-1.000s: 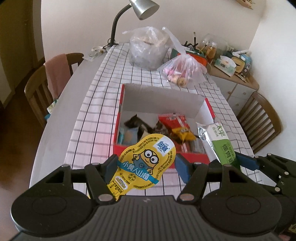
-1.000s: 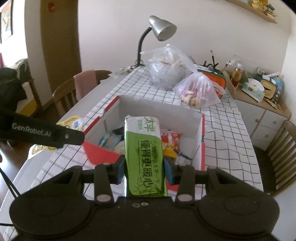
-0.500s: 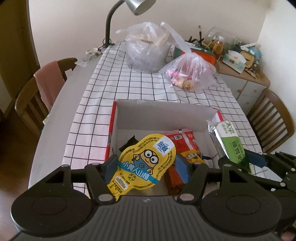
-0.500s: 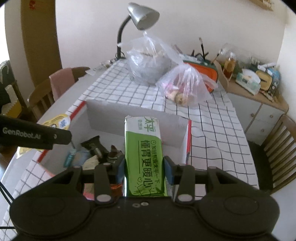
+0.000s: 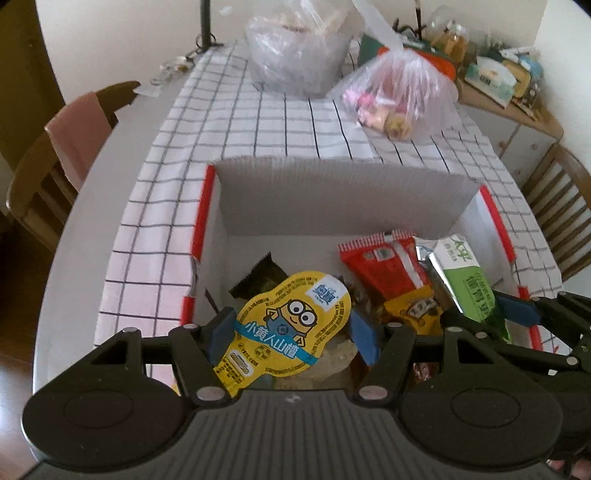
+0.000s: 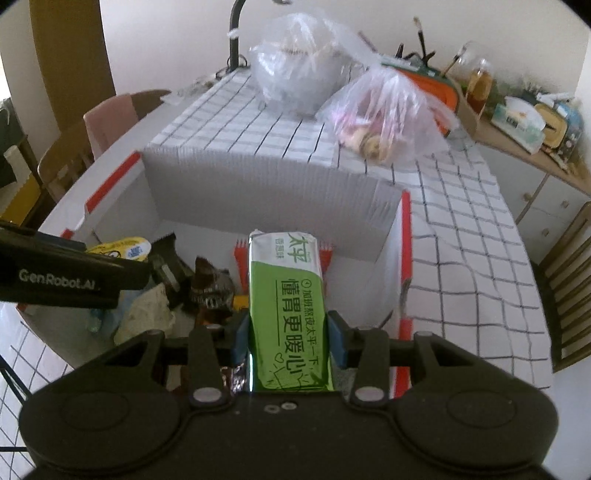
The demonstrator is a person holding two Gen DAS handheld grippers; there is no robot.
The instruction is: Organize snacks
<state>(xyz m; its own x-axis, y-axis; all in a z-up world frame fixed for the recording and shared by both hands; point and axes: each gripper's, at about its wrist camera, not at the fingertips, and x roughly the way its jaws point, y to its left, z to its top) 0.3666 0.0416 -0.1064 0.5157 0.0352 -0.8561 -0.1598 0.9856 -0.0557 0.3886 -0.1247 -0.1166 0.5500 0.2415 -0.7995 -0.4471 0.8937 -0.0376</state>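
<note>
My left gripper [image 5: 291, 332] is shut on a yellow Minion snack cup [image 5: 286, 323], held over the front of the open red and white box [image 5: 332, 195]. Its lid also shows at the left of the right wrist view [image 6: 125, 249]. My right gripper [image 6: 290, 338] is shut on a green cracker pack [image 6: 288, 306], which hangs over the box's right half [image 6: 258, 188]. That pack appears at the right in the left wrist view [image 5: 465, 280]. Inside the box lie a red packet [image 5: 384, 266], dark wrappers [image 6: 210, 284] and other snacks.
Two clear plastic bags [image 5: 299, 51] [image 5: 399, 96] stand behind the box on the checked tablecloth [image 5: 277, 125]. A lamp stem [image 6: 234, 33] rises at the back. Wooden chairs [image 5: 48, 173] [image 5: 557, 206] flank the table, and a cluttered sideboard [image 6: 524, 125] is at the right.
Both grippers have moved forward and down over the box with their snacks still held. The box now fills the middle of both views.
</note>
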